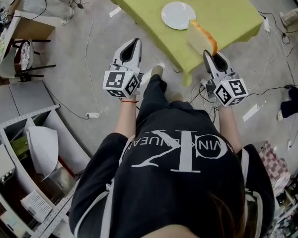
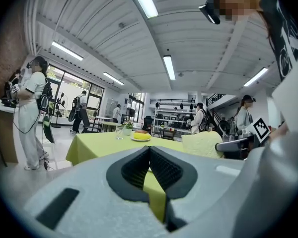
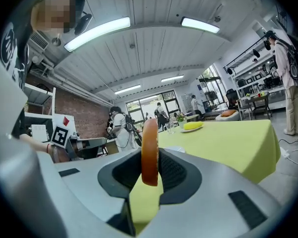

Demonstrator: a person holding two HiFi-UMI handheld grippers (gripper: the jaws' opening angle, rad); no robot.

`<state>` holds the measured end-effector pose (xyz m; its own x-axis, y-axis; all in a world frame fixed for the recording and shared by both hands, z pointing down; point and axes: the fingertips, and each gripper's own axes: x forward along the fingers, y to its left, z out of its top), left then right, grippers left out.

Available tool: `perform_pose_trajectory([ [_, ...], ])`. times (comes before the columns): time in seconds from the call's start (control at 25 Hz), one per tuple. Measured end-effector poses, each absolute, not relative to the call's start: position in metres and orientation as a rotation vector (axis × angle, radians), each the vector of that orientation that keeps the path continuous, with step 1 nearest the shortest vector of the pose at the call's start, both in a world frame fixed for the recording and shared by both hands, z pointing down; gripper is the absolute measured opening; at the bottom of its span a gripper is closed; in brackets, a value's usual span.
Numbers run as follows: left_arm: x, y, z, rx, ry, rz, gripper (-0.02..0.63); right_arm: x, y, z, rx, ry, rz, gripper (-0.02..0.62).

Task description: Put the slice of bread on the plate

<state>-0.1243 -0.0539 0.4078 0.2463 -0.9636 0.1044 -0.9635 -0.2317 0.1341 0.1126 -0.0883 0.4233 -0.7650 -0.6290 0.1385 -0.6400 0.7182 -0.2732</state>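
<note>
In the head view a white plate (image 1: 178,15) lies bare near the front edge of a yellow-green table (image 1: 223,4). My right gripper (image 1: 211,55) is shut on a slice of bread (image 1: 201,37), which stands on edge over the table's near corner, short of the plate and to its right. The right gripper view shows the brown crust (image 3: 150,138) clamped upright between the dark pads (image 3: 171,170). My left gripper (image 1: 131,49) is shut and empty, out over the floor left of the table. From the left gripper view (image 2: 150,150) the bread (image 2: 202,144) shows at the right.
Cables and a power strip (image 1: 93,115) lie on the grey floor. Shelving (image 1: 20,148) stands at the lower left. Farther along the green cloth sit a glass (image 2: 119,132) and a dish with yellow food (image 2: 141,135). People (image 2: 32,113) stand around the room.
</note>
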Motion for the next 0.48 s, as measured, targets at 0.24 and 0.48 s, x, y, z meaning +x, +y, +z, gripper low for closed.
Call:
perform_pose_trajectory([
  [0.24,-0.132,-0.119,0.391,2.443,-1.732,-0.017,0.011,0.090,-0.121,0.419,1.103,-2.856,0.545,0.092],
  [0.48,-0.139,-0.171,0.398,2.491,-1.623,0.003,0.011,0.072,-0.158,0.426,1.173,-2.823,0.688,0.092],
])
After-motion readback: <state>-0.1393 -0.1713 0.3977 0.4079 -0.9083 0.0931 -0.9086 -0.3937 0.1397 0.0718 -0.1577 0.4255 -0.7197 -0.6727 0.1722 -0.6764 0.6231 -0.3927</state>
